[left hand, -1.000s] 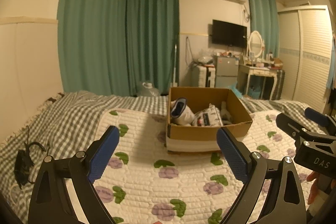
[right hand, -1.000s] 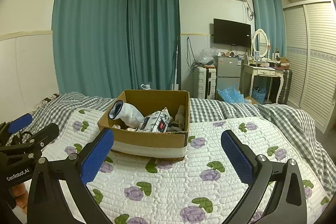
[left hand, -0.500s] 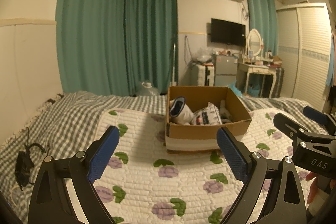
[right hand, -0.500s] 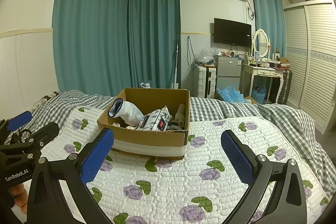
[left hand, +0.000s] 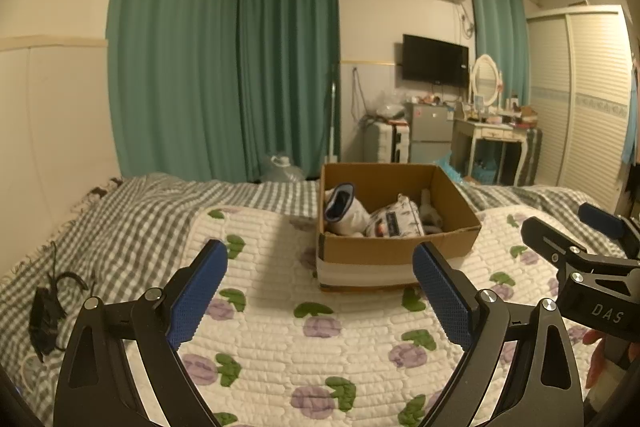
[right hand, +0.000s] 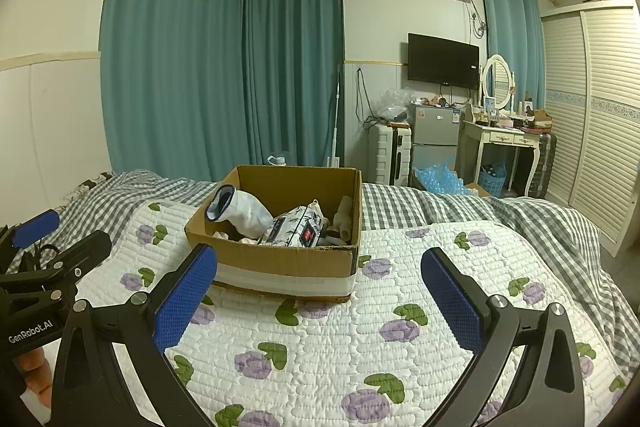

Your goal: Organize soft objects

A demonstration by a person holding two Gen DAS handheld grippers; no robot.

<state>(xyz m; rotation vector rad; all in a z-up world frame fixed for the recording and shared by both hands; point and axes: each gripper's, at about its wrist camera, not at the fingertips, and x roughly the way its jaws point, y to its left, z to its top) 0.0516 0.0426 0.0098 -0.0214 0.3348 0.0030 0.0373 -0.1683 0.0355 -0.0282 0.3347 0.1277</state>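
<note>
A cardboard box (left hand: 400,251) (right hand: 280,259) stands on the quilted floral bedspread (left hand: 320,347) (right hand: 360,347). It holds a white sock with a dark cuff (left hand: 344,211) (right hand: 240,211), a patterned soft pack (left hand: 394,221) (right hand: 296,231) and other soft items. My left gripper (left hand: 320,293) is open and empty, short of the box. My right gripper (right hand: 320,297) is open and empty, also short of the box. Each gripper shows at the edge of the other's view.
A grey checked blanket (left hand: 120,227) (right hand: 520,219) covers the bed around the quilt. A black cable bundle (left hand: 48,311) lies at the left. Teal curtains (right hand: 220,67), a small fridge (right hand: 434,139), a dressing table (right hand: 500,143) and a wardrobe (right hand: 600,115) stand beyond the bed.
Both views have shifted very slightly; the box sits a touch higher in the frames. Both grippers stay open and empty.
</note>
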